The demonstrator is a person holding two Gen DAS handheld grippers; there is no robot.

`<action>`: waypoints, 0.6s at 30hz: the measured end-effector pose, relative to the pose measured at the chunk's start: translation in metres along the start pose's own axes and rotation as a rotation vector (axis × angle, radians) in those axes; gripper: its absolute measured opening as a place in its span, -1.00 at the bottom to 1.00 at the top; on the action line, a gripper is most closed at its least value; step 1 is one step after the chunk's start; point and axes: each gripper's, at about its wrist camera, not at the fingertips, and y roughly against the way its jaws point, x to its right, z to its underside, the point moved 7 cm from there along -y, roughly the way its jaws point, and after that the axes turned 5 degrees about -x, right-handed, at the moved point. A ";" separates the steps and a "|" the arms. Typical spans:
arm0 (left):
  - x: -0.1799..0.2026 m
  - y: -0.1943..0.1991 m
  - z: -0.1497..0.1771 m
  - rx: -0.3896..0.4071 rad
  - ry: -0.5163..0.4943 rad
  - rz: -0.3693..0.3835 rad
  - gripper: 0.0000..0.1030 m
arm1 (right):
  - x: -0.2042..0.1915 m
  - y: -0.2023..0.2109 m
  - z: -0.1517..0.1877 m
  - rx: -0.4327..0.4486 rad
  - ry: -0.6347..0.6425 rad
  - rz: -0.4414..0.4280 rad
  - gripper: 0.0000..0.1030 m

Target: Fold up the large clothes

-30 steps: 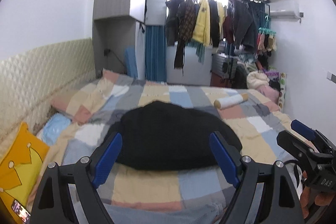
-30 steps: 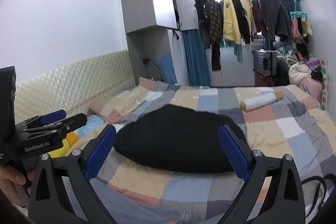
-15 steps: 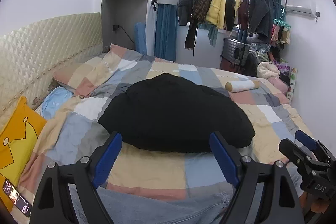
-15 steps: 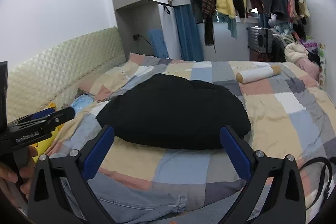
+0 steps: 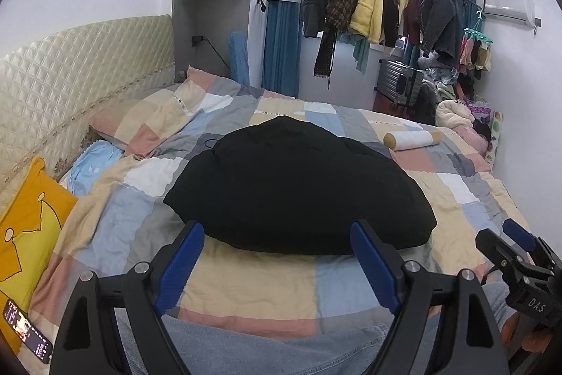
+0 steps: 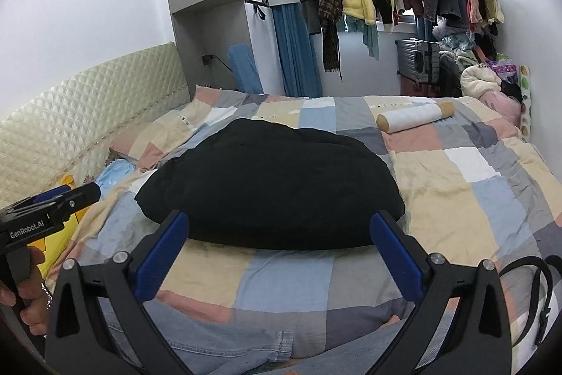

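A bulky black garment (image 5: 298,185) lies in a mound in the middle of the bed on a patchwork quilt (image 5: 116,220); it also shows in the right wrist view (image 6: 270,188). My left gripper (image 5: 277,252) is open and empty, held just in front of the garment's near edge. My right gripper (image 6: 281,238) is open and empty, likewise in front of the near edge. Blue denim fabric (image 6: 217,340) lies at the bed's near edge under both grippers. The right gripper appears at the right of the left view (image 5: 516,255).
A yellow cushion (image 5: 24,209) and a phone (image 5: 28,334) lie at the left. A white roll (image 5: 411,139) lies on the far right of the bed. A black belt (image 6: 541,290) lies at the right. Hanging clothes (image 5: 368,9) and a suitcase (image 5: 400,83) stand beyond the bed.
Both grippers have tilted downward and come a little closer to the black garment, which now sits higher and larger in both views. Both stay open.
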 end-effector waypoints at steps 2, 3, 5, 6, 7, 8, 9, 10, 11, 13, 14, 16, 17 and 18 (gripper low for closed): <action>0.001 -0.002 -0.001 -0.002 0.003 -0.001 0.65 | -0.001 -0.003 0.000 -0.007 0.005 0.002 0.99; 0.001 -0.002 -0.001 -0.002 0.004 -0.002 0.65 | -0.001 -0.004 0.001 -0.009 0.005 0.003 0.99; 0.001 -0.003 -0.002 -0.004 0.005 0.003 0.65 | -0.001 -0.005 0.000 -0.012 0.004 0.005 0.99; 0.001 -0.003 -0.003 -0.005 0.005 0.006 0.65 | -0.002 -0.005 0.000 -0.012 0.002 0.000 0.99; 0.002 -0.004 -0.003 -0.005 0.005 0.006 0.65 | -0.001 -0.006 0.000 -0.012 0.001 -0.003 0.99; 0.002 -0.004 -0.003 -0.005 0.003 0.004 0.65 | 0.000 -0.007 0.000 -0.012 0.000 0.000 0.99; 0.002 -0.004 -0.003 -0.005 0.002 0.004 0.65 | 0.001 -0.007 0.000 -0.014 0.000 0.006 0.99; 0.002 -0.004 -0.003 -0.004 0.002 0.004 0.65 | 0.001 -0.008 0.000 -0.016 0.000 0.010 0.99; 0.002 -0.004 -0.003 -0.004 0.003 0.004 0.65 | 0.003 -0.009 0.000 -0.019 -0.001 0.013 1.00; 0.002 -0.004 -0.004 -0.003 0.001 -0.005 0.65 | 0.005 -0.011 -0.001 -0.026 -0.004 0.022 1.00; 0.002 -0.004 -0.004 -0.001 0.000 -0.015 0.65 | 0.006 -0.011 -0.001 -0.027 -0.005 0.033 1.00; 0.002 -0.005 -0.006 -0.004 0.003 -0.018 0.65 | 0.006 -0.010 -0.002 -0.018 0.011 0.065 1.00; 0.002 -0.005 -0.006 -0.003 0.006 -0.015 0.65 | 0.006 -0.010 -0.002 -0.015 0.018 0.071 1.00; 0.002 -0.005 -0.007 -0.004 0.010 -0.015 0.65 | 0.005 -0.009 -0.003 -0.013 0.020 0.067 1.00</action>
